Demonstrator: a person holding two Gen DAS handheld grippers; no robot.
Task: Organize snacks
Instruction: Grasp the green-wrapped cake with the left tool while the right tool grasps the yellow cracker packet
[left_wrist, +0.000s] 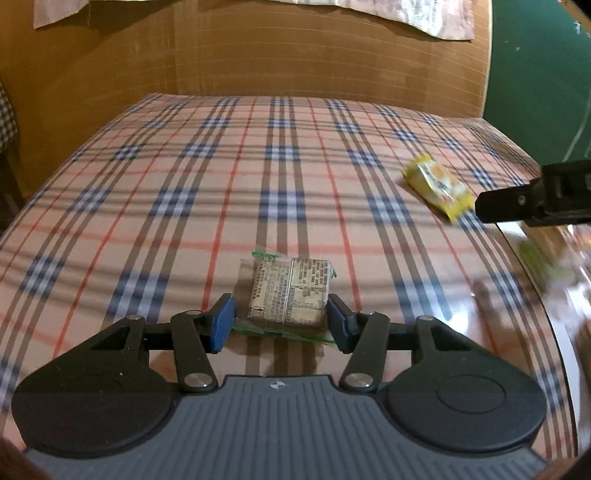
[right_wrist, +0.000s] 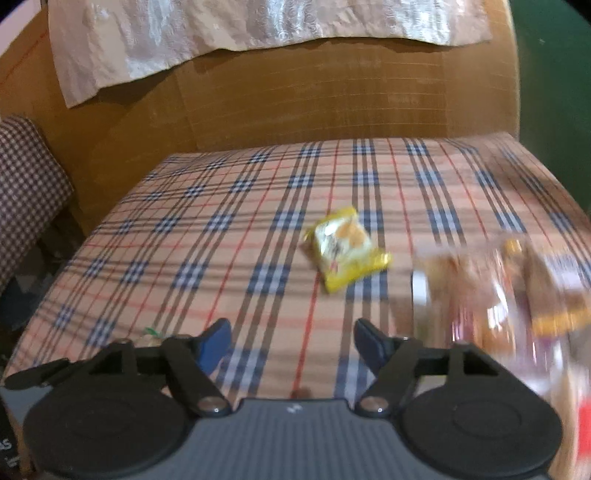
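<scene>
With the left gripper (left_wrist: 280, 320) pinching the green-edged snack pack (left_wrist: 290, 292) between its jaws at 6 o'clock on the plaid desk (left_wrist: 166, 206), I'd guess it gets carried next, while the right gripper (right_wrist: 291, 341), jaws spread and empty, lines up on the yellow packet (right_wrist: 345, 248) at 12 o'clock.

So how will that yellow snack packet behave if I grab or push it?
The yellow snack packet looks puffy and crinkled, so probably light and squashy, likely yielding between fingers. Its glossy film may slip. It lies flat on the plaid tablecloth, so a push should slide it, not roll it.
</scene>
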